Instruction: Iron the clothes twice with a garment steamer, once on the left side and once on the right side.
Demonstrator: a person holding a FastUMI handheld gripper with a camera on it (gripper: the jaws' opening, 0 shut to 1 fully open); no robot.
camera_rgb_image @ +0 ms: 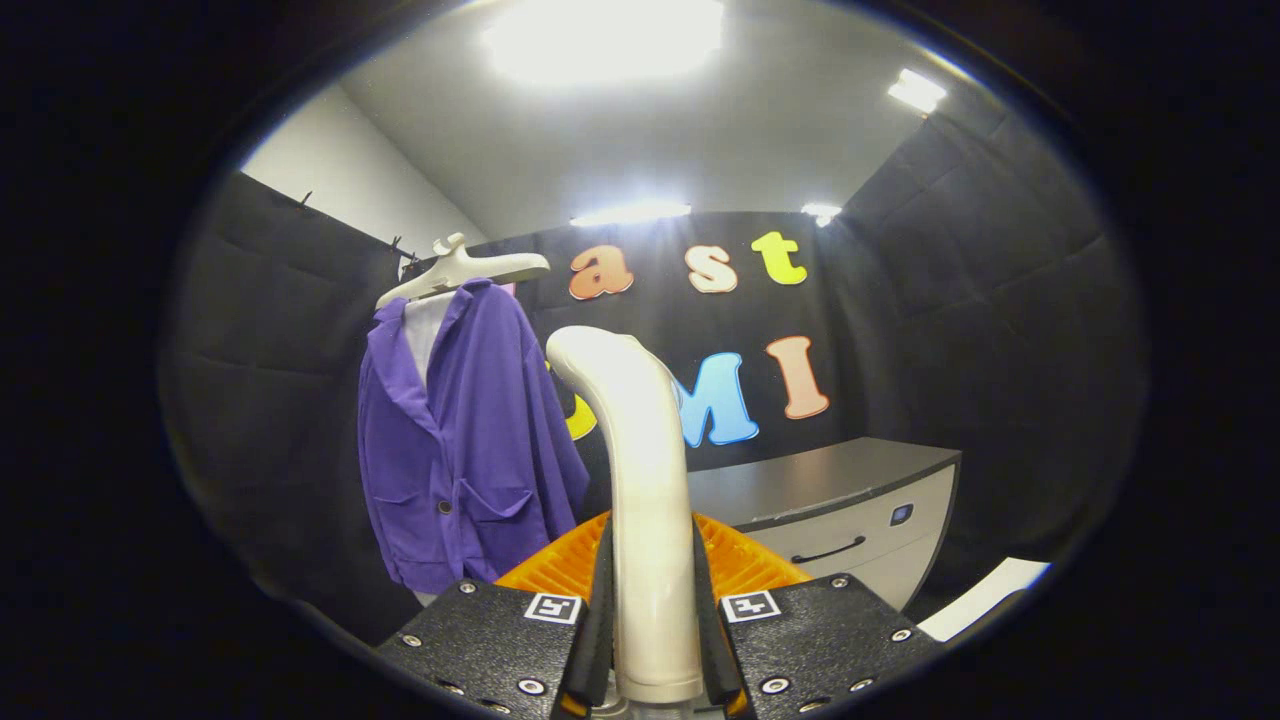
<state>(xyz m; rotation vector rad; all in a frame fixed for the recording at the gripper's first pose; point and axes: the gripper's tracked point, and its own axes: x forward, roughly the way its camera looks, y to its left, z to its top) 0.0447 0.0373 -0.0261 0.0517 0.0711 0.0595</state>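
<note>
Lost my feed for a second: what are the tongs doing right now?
Tongs: shut on the garment steamer, both fingers pressing its white handle, its head up ahead of them, right of the purple jacket.

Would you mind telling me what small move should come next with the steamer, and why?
Probably swing the garment steamer toward the purple jacket and close the gap. The tongs are shut on the steamer's handle, with a finger pressed against each side, so the grip looks settled. The jacket hangs on a white hanger, off to one side beyond the steamer head and apart from it.

Upright white steamer (648, 500), hanging purple jacket (470, 440)
</note>
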